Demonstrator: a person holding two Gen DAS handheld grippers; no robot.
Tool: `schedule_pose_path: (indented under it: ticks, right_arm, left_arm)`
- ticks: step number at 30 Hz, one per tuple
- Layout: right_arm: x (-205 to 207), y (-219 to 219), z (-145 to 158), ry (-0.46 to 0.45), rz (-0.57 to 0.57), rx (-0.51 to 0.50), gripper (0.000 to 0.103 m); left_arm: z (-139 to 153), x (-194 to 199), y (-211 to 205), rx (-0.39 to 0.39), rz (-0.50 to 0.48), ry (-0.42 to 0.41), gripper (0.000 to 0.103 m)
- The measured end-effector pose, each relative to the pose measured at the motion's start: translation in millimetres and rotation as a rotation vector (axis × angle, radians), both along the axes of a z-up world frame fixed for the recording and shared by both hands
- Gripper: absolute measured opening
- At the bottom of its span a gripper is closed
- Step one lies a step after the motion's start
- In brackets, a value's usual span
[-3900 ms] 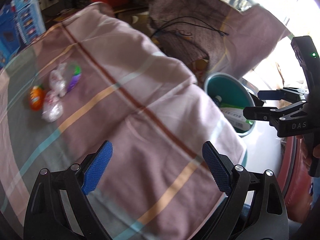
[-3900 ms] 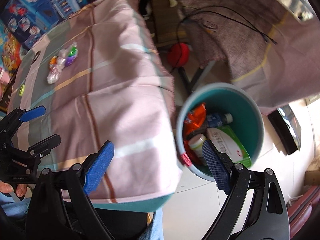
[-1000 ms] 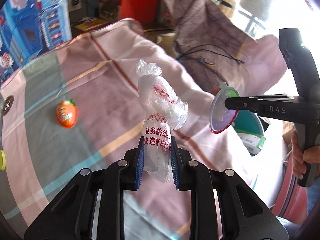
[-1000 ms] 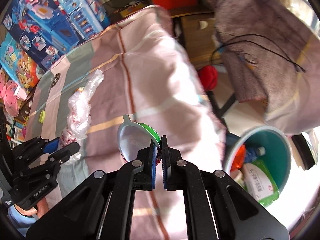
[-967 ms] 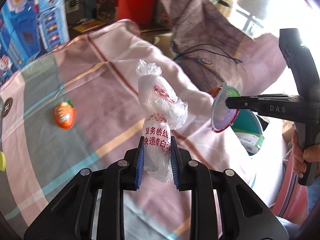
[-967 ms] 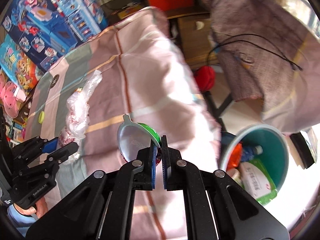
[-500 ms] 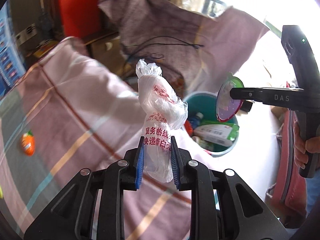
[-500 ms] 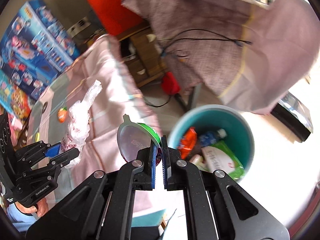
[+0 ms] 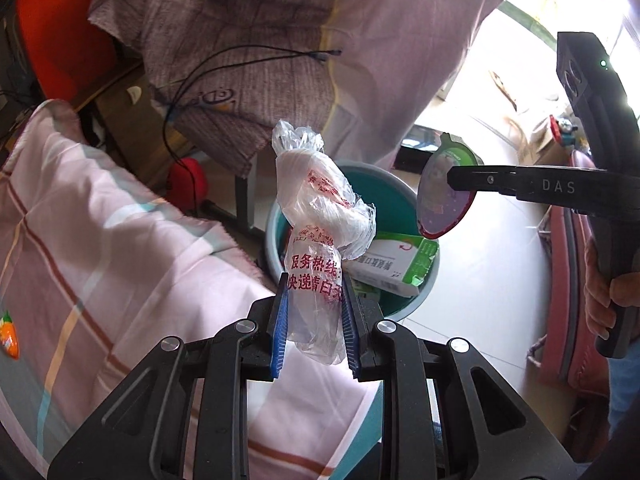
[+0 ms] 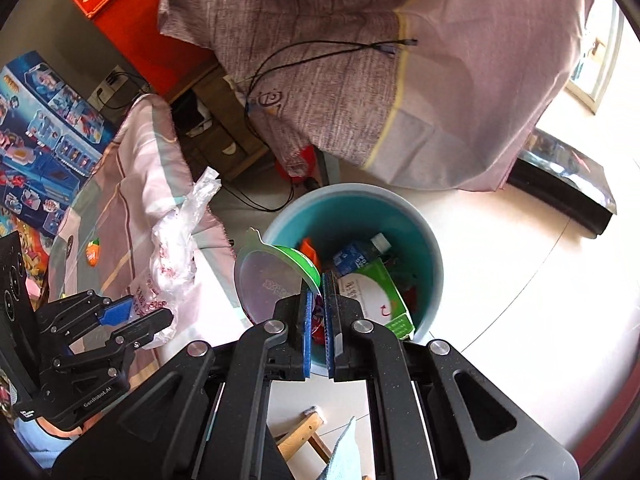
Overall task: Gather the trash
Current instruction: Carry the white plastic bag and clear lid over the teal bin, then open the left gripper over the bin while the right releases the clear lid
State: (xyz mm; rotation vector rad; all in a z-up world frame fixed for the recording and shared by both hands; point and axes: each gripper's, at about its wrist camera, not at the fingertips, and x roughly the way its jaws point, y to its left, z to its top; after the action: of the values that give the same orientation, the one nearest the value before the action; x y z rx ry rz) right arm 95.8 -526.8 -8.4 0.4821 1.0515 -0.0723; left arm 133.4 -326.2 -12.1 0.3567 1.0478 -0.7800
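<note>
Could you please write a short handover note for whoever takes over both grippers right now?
Left gripper: shut on a crumpled plastic bag, held up near the bin.
Right gripper: shut on a round foil lid, just over the bin's near rim.
Teal bin on the floor beside the table already holds a green box, a bottle and wrappers.
Left to do: drop both pieces in, then fetch the orange carrot-shaped packet lying on the tablecloth.
</note>
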Motion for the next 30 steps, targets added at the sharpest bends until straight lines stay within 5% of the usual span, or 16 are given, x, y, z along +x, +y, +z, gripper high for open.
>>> schedule_pose_path:
  ticks: [21,24,26,30]
  right_arm:
    - [15,-35,-36,0.083,-0.026,0.029,0.006]
    - [19,-37,-40,0.093,-0.036,0.045,0.018]
    - [22,-39,-43,0.096,-0.042,0.059,0.044]
    - [24,-38,-44,0.099,-0.047,0.053,0.061]
  left_arm:
    - [-48,20,-54,0.045,-0.059,0.094,0.024]
    - [-57,24,-57,0.049,-0.056,0.121,0.029]
    - [-61,28,-58,0.052,-0.045,0.134,0.051]
    - [-60,31,-54,0.049,-0.028,0.119,0.069]
